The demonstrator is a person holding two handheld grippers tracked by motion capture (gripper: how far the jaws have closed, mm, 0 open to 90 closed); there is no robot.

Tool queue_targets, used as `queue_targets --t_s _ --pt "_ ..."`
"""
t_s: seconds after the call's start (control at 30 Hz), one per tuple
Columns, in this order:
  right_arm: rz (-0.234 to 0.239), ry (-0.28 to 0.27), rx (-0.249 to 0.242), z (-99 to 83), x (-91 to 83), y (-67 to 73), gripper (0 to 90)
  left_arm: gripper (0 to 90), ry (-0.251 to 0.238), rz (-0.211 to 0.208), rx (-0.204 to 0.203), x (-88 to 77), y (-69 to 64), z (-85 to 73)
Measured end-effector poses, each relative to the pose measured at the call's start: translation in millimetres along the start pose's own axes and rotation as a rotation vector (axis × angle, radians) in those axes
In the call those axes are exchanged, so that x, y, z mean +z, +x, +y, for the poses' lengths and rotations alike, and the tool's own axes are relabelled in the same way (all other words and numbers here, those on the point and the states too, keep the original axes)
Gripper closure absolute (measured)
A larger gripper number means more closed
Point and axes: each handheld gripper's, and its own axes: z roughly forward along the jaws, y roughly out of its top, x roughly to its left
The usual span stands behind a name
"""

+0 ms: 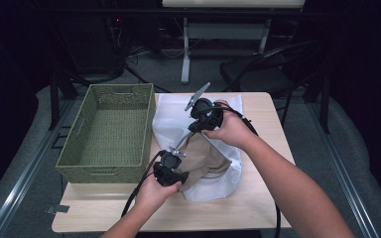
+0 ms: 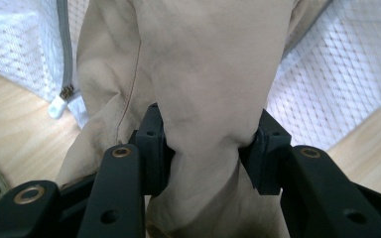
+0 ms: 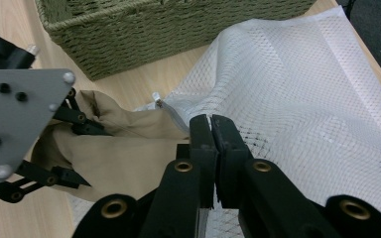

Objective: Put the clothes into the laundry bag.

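Left gripper view: zipper pull (image 2: 56,108) beside garment (image 2: 203,74).

Light wooden table (image 1: 258,208): green woven rectangular basket (image 1: 110,130) on it at 9 o'clock, white mesh zip bag (image 1: 178,111) just beside the basket at 3 o'clock, bunched beige cloth garment (image 1: 203,159) lying on the bag's 6 o'clock end, partly inside the mesh.
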Motion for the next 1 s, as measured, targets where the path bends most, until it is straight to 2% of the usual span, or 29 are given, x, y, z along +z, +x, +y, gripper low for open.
queue_targets --t_s 0.43,0.67,0.77,1.0 --pt "0.0 -0.003 -0.003 2.9 0.8 1.2 88.7 58.1 -0.011 0.024 -0.027 13.6 1.1 15.7" --pt "0.001 0.0 -0.007 3.4 2.1 0.8 88.7 57.8 -0.009 0.041 -0.015 23.1 -1.3 23.8" --pt "0.002 0.0 -0.002 3.1 1.4 0.4 88.7 57.5 -0.023 0.048 -0.015 27.7 -0.4 24.6" --pt "0.0 0.003 -0.009 3.2 2.0 1.2 88.7 55.6 -0.01 0.035 -0.034 39.5 2.4 21.6"
